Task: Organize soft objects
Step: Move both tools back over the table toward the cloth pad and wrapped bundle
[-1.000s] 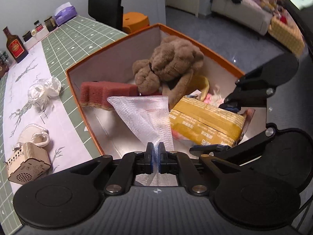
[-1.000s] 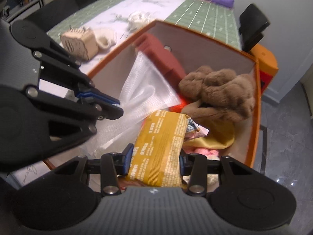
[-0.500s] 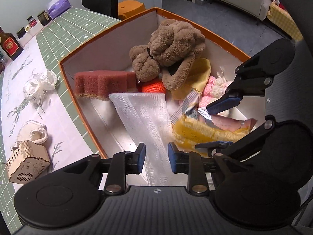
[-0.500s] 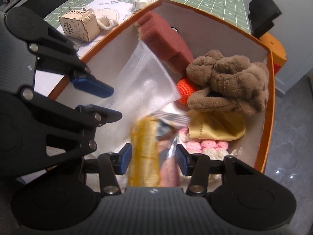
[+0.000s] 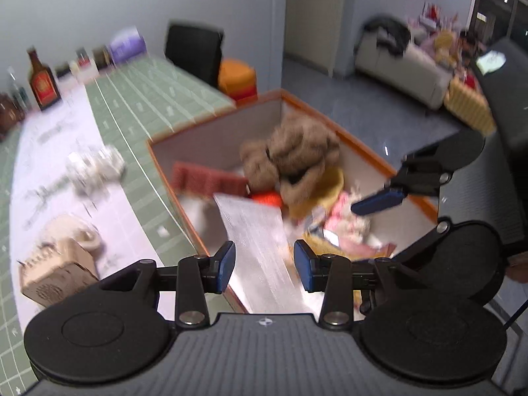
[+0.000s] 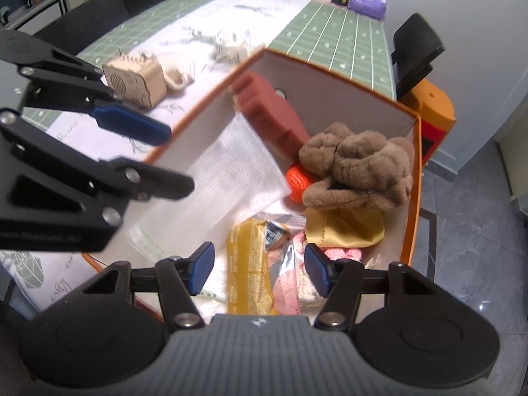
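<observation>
An orange-rimmed box (image 6: 416, 178) (image 5: 369, 151) holds a brown plush toy (image 6: 359, 165) (image 5: 293, 155), a red sponge (image 6: 270, 112) (image 5: 204, 178), a white mesh cloth (image 6: 231, 178) (image 5: 260, 241), a yellow packet (image 6: 247, 264), an orange knitted ball (image 6: 298, 180), a yellow cloth (image 6: 343, 227) and pink knits (image 5: 346, 214). My left gripper (image 5: 264, 265) is open and empty above the mesh cloth. My right gripper (image 6: 259, 270) is open and empty above the yellow packet.
On the table (image 6: 330, 36) left of the box lie a wooden box (image 6: 135, 77) (image 5: 49, 274), a cream mask (image 6: 178, 72) and a white ribbon bundle (image 6: 231, 46) (image 5: 95, 168). Bottles (image 5: 41, 82) and jars stand at the far end. A black chair (image 6: 415, 52) stands beyond.
Both grippers have opened: the left let go of the mesh cloth, the right let go of the yellow packet. Both items now lie in the box, and the grippers have pulled back and up.
</observation>
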